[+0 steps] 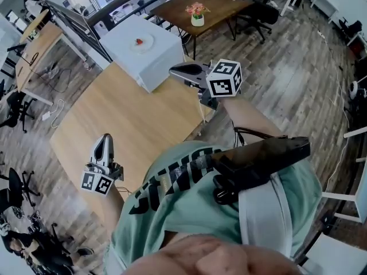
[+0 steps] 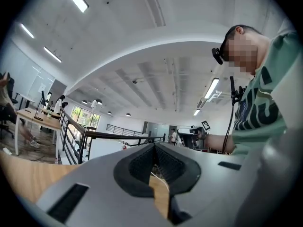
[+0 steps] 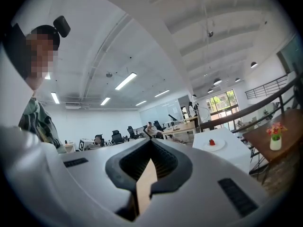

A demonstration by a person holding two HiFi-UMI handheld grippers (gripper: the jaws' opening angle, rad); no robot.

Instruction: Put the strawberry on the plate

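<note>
Atop the white block, as the head view shows it, a small red strawberry sits at the middle of a round white plate. So the placing looks done, and I judge that nothing is left but to draw the grippers away. The block is a matte, square-edged box at the far end of a pale wood-grain table. The right gripper is just beside the block's right face, its grey jaws pressed together with nothing in them. The left gripper is well apart from the block, near the table's near edge, its jaws likewise together and empty. Beyond the block stands a dark wooden table with a small pot of pink flowers.

From the left gripper view, ribbed black pads meet along one seam inside smooth grey shells, with nothing between them. Past them the block shows as a plain white face behind a dark railing. A red speck on its top may be the strawberry, but it is too small to be sure.

From the right gripper view, the same ribbed pads close on each other and hold nothing. The block's flat top carries the shallow plate, with the strawberry a rounded red lump at its centre. The flowers stand further right of the block.
</note>
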